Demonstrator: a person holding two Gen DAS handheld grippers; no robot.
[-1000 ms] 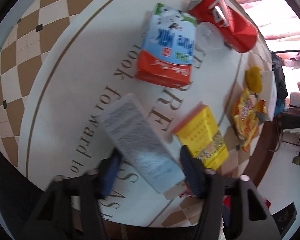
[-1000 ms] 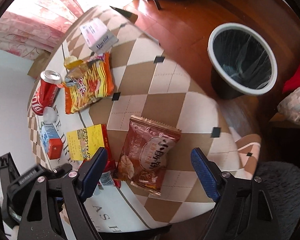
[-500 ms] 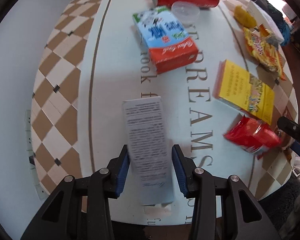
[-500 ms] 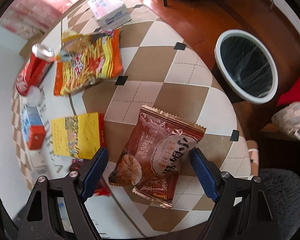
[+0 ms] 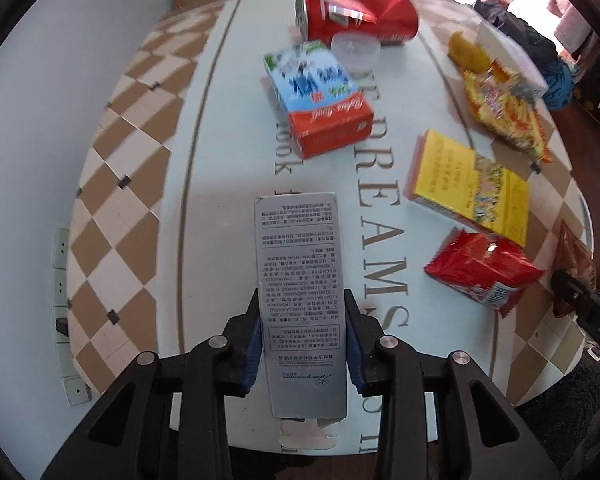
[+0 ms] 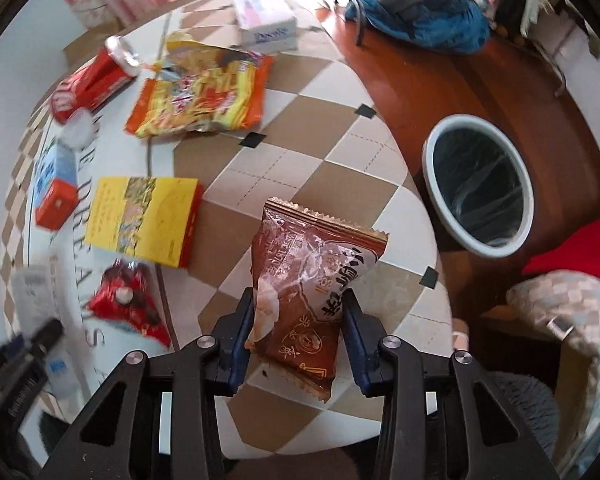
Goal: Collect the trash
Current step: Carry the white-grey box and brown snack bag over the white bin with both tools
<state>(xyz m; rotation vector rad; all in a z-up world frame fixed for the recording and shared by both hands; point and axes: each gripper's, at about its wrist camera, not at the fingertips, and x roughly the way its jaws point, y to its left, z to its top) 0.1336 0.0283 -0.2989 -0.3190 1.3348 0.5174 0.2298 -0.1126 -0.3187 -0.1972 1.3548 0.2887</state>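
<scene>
A long grey box (image 5: 298, 276) with small print points away from me, and my left gripper (image 5: 304, 344) is shut on its near half, blue pads against both long sides. My right gripper (image 6: 300, 328) is shut on a brown snack packet (image 6: 312, 276), pinching its lower part over the round table's (image 6: 300, 152) edge. On the wooden floor to the right stands a white-rimmed trash bin (image 6: 488, 250) with a dark liner. Whether either item is off the table, I cannot tell.
On the table (image 5: 220, 160) lie a red can (image 5: 356, 12), a clear lid (image 5: 356, 52), a milk carton (image 5: 320, 100), a yellow box (image 5: 468, 184), a red packet (image 5: 484, 272), an orange noodle packet (image 5: 504, 112) and a white tissue box (image 6: 266, 20). Blue clothes (image 6: 420, 12) lie on the floor.
Both grippers have closed from wide open: the left onto the grey box, now lined up straight ahead, and the right onto the brown snack packet.
</scene>
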